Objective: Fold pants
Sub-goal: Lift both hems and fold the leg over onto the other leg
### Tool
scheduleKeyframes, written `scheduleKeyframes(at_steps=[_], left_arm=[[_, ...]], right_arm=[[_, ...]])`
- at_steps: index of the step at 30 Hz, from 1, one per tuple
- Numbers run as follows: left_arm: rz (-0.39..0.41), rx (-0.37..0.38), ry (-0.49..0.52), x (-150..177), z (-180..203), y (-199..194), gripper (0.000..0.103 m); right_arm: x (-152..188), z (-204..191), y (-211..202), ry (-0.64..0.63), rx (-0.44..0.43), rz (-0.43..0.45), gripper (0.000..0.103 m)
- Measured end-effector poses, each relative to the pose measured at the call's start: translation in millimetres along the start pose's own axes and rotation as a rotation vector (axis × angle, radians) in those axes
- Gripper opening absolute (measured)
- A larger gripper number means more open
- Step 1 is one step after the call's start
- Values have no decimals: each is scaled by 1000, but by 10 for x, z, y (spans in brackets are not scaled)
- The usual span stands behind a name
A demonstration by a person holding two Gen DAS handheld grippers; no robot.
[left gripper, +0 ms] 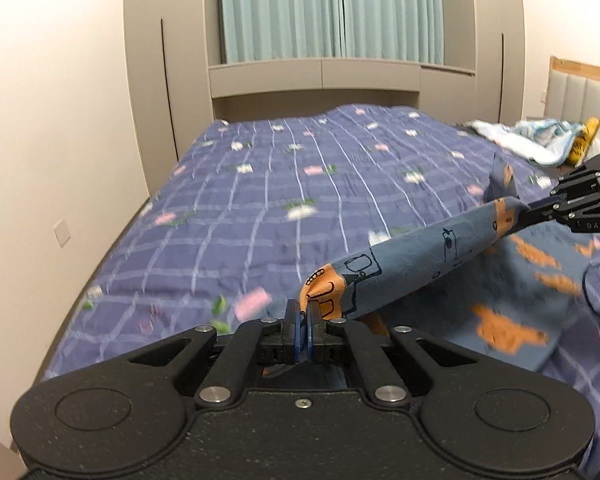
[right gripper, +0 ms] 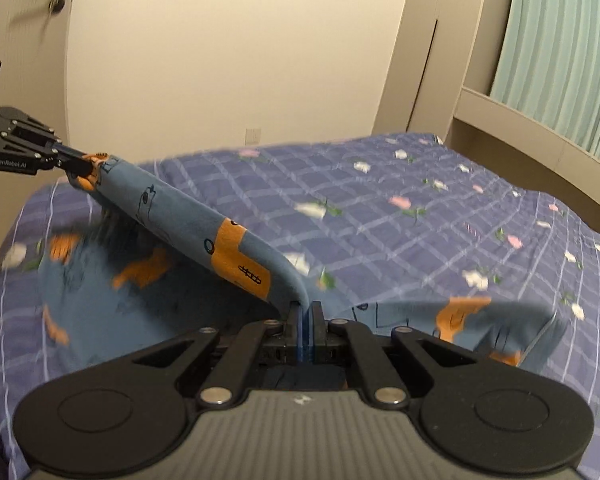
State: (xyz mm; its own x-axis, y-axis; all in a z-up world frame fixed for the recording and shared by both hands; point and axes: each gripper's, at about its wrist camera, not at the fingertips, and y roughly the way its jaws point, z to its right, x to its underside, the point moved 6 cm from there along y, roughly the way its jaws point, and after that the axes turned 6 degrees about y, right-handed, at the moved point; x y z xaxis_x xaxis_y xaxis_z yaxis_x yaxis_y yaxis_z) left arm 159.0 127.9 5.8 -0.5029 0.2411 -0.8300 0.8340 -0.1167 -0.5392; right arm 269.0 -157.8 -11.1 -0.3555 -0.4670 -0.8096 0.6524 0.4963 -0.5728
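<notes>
Both tools, right tool (right gripper: 305,310) and left tool (right gripper: 85,166), pinch the pants (right gripper: 188,220) (blue, orange-printed) above the bedspread (right gripper: 420,216).

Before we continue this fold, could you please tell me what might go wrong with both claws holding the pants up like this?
1. The left claw and right claw each pinch only a thin edge of the blue cotton pants with orange print; the stretched span could slip free.
2. The hanging part is blurred and trails on the purple checked floral bedspread, so it may land bunched and skew the fold.
</notes>
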Motion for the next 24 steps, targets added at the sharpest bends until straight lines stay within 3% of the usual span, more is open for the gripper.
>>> scheduleKeyframes(at_steps=[7,16,20,24], left_arm=[[-16,-8,64,438,221,23,2],[-32,1,111,565,248,-24,3],[-73,22,95,672,272,60,4],[-87,46,24,705,266,34,15]], right_arm=[[391,-179,-37,58,40,1,3],[617,-376,-278,45,63,6,2],[778,-445,-196,9,71,-34,2],[849,-462,-168,10,69,-44,2]])
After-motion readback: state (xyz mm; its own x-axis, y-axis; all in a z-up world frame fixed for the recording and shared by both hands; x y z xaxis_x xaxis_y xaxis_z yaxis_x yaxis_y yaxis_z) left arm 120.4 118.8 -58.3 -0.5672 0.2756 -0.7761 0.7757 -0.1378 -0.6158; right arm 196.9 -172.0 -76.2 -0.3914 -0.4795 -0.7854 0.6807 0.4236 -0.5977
